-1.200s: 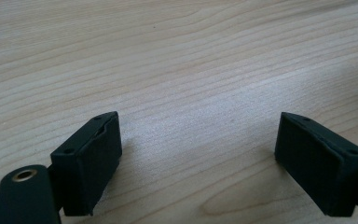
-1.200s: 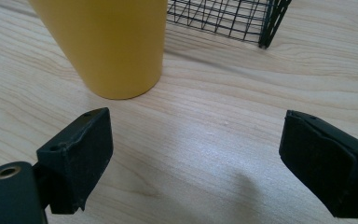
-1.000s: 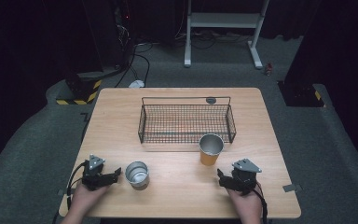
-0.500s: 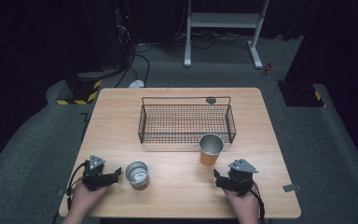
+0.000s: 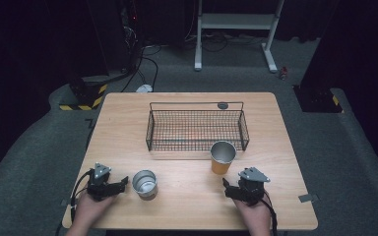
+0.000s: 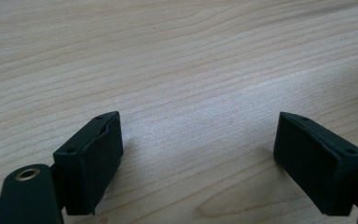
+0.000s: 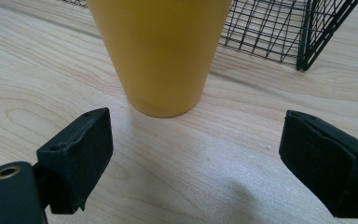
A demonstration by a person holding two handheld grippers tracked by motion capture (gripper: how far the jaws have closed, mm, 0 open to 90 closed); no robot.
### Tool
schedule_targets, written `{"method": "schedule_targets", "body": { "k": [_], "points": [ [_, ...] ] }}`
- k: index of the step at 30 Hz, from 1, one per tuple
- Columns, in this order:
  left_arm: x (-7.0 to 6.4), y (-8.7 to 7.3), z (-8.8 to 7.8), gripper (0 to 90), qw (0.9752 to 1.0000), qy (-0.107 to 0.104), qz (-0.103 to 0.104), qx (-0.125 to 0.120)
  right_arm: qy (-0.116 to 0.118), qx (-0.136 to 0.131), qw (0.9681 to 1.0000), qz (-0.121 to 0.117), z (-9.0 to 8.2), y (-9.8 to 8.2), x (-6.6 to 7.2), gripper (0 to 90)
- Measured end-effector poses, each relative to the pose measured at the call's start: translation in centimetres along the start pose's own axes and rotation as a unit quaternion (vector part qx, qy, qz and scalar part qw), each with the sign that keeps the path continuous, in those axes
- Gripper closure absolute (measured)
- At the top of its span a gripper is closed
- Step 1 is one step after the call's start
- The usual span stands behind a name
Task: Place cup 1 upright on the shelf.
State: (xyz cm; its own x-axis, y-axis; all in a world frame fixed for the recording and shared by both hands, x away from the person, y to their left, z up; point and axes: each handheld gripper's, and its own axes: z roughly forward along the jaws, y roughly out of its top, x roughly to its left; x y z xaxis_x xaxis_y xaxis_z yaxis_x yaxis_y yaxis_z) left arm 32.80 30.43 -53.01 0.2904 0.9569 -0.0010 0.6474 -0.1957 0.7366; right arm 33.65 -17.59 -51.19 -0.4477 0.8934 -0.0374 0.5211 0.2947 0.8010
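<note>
a: how many of each?

b: two cups, one basket, two tongs. the yellow cup [image 5: 222, 157] stands upright just ahead of the right tongs [image 5: 225, 185], a little off their tips. the steel cup [image 5: 144, 183] stands upright just beside the tip of the left tongs [image 5: 124, 181], apart from it.

a: the jaws?

b: both pairs are spread with bare table [image 5: 187, 206] between them. in the left gripper view the left tongs [image 6: 198, 161] have wood between the jaws; they have just opened a little further. in the right gripper view the right tongs [image 7: 196, 158] gape toward the yellow cup's [image 7: 161, 51] foot without touching it.

a: anything in the way?

b: the wire basket [image 5: 197, 130] sits just behind the yellow cup, farther from the right tongs. a small dark disc [image 5: 222, 105] lies beyond the basket.
</note>
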Motion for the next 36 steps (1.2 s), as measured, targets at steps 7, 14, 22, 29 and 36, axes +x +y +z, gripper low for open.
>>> {"method": "schedule_targets", "body": {
  "k": [7, 14, 22, 29, 36],
  "points": [
    [0.0, 0.1, 0.1, 12.9, 1.0000, -0.002, 0.002, 0.002, 0.003, -0.004, 1.0000, 0.002, 0.2, 0.1, 0.2, 9.7],
    [0.0, 0.1, 0.1, 12.7, 1.0000, -0.002, 0.003, 0.002, 0.006, -0.002, 0.9998, 0.019, 0.5, 0.7, 0.4, 9.9],
    [0.0, 0.1, 0.1, 12.6, 1.0000, -0.002, 0.003, 0.002, 0.015, -0.015, 0.9997, 0.012, 0.8, 1.2, 0.8, 10.8],
    [0.0, 0.1, 0.1, 12.5, 1.0000, -0.002, 0.005, 0.004, 0.011, -0.011, 0.9998, 0.012, 1.1, 1.3, 0.7, 10.8],
    [0.0, 0.1, 0.1, 12.5, 1.0000, -0.002, 0.005, 0.004, 0.021, -0.025, 0.9993, 0.021, 1.7, 2.6, 0.9, 10.5]
  ]
}}
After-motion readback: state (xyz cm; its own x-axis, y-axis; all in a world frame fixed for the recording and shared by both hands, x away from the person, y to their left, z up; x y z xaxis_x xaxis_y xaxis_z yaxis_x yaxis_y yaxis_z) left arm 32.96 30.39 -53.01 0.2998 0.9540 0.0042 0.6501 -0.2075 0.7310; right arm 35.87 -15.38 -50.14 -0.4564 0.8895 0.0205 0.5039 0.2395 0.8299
